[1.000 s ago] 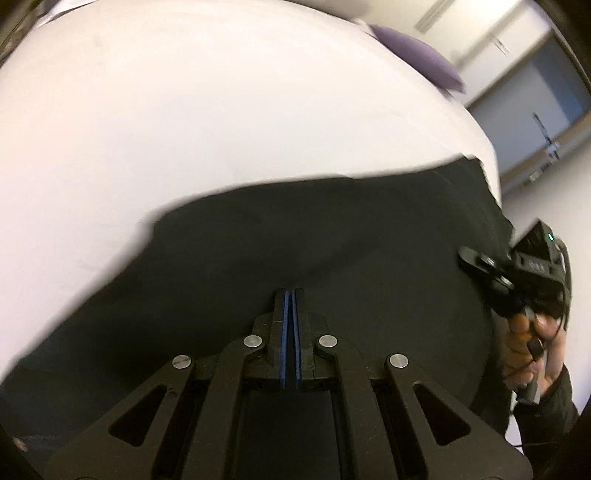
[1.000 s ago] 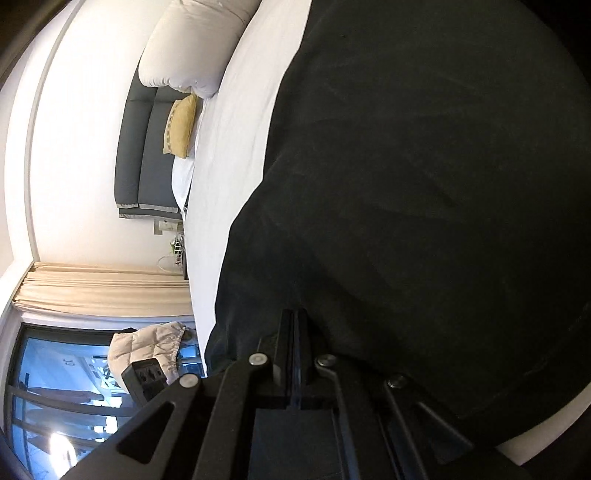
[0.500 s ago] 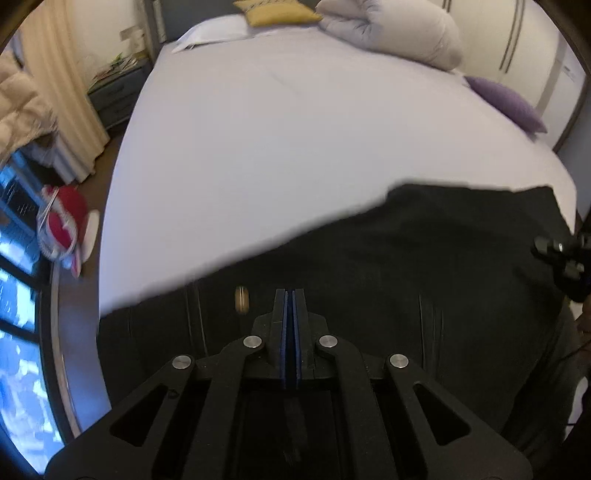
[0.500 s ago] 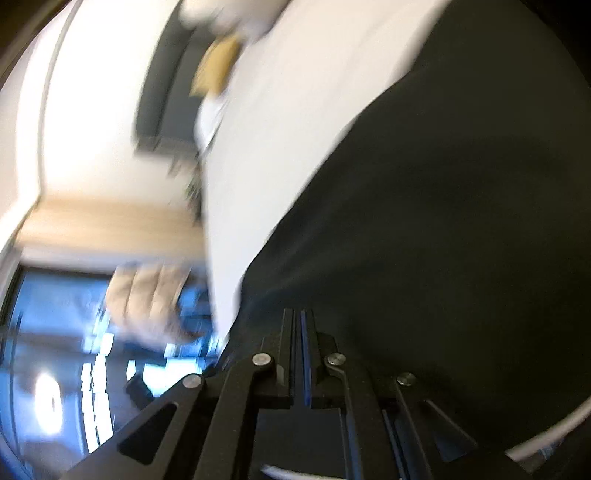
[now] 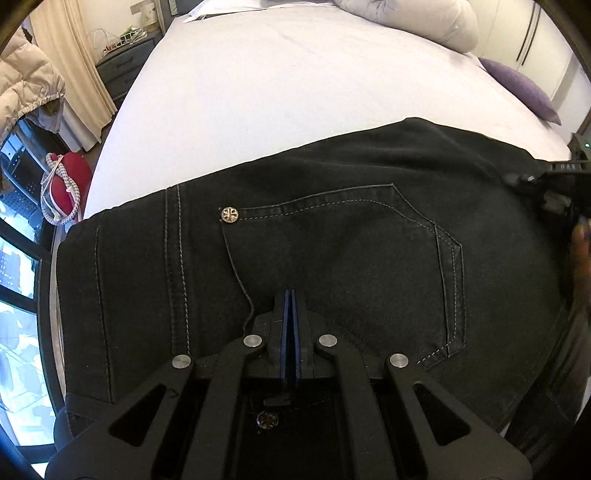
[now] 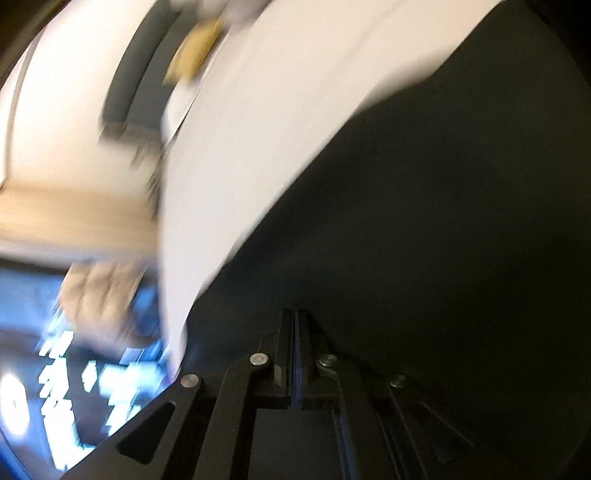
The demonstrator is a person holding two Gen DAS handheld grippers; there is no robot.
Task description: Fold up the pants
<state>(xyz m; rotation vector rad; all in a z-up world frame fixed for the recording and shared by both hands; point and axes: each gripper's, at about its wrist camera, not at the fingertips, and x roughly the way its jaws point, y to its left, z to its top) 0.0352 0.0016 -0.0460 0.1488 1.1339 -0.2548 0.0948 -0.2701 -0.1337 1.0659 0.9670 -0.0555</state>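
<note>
Black denim pants (image 5: pixel 332 240) lie across the near edge of a white bed (image 5: pixel 295 81), back pocket and waistband rivet facing up. My left gripper (image 5: pixel 290 295) has its jaws pressed together over the pocket area; whether cloth is pinched between them is not clear. My right gripper (image 6: pixel 295 314) also has its jaws together, low over the pants (image 6: pixel 443 221); this view is blurred. The right gripper's body (image 5: pixel 557 181) shows at the pants' far right end in the left wrist view.
A grey-white pillow (image 5: pixel 417 18) and a purple cushion (image 5: pixel 524 88) lie at the bed's far side. A nightstand (image 5: pixel 122 70), a beige curtain (image 5: pixel 74 66), a padded jacket (image 5: pixel 26 85) and a red bag (image 5: pixel 66 184) stand left of the bed by the window.
The left wrist view has swung and lowered from the bare sheet to the pants' waistband and pocket, close up. The right gripper is moving fast; its view has blurred and shifted.
</note>
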